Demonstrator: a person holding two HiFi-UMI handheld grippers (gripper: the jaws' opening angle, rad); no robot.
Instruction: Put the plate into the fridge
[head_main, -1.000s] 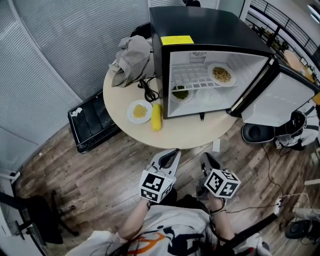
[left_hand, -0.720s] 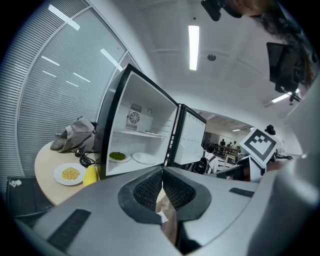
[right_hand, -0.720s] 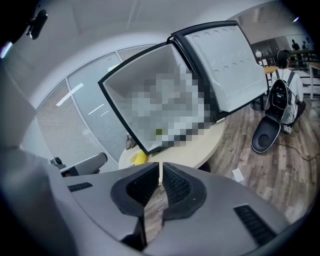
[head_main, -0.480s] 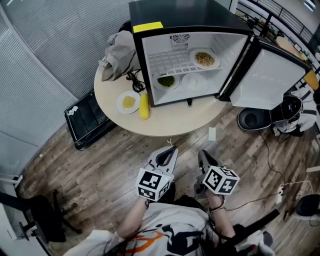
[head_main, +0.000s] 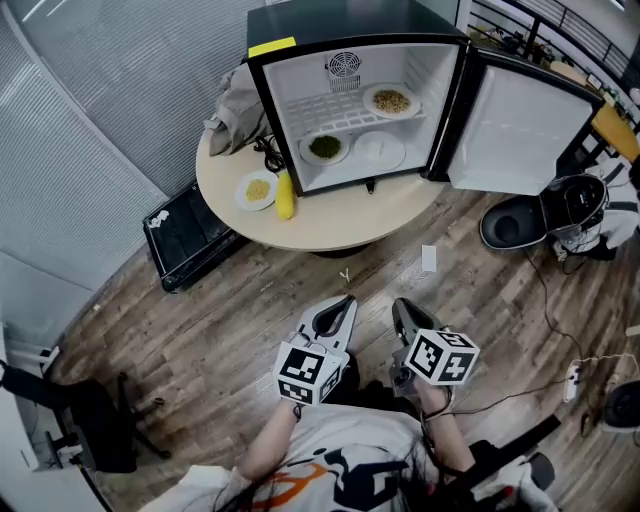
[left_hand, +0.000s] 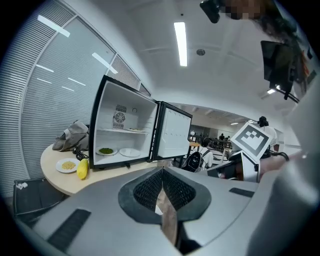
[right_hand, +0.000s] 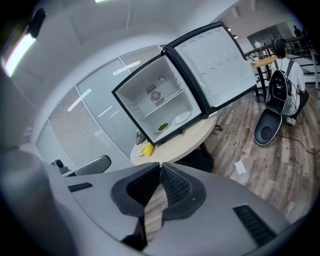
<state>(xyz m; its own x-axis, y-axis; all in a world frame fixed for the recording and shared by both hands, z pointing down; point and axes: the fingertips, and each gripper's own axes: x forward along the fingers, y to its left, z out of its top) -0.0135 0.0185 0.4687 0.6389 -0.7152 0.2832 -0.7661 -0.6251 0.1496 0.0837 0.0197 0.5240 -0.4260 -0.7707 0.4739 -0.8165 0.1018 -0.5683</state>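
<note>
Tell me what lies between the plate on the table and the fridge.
A corn cob, beside the plate, before the open fridge; the head view shows it.

1. The left gripper (head_main: 343, 302) is held low in front of the body, and its fingers (left_hand: 146, 191) are closed together with nothing between them.
2. The right gripper (head_main: 401, 306) is just beside it, also closed and empty.
3. Both point forward and slightly down, with the forearms (head_main: 262, 448) bent near the body.

The round table (head_main: 340, 228) bears the fridge (head_main: 345, 18), a plate (head_main: 258, 189), corn (head_main: 285, 195), cloth (head_main: 234, 106).
</note>
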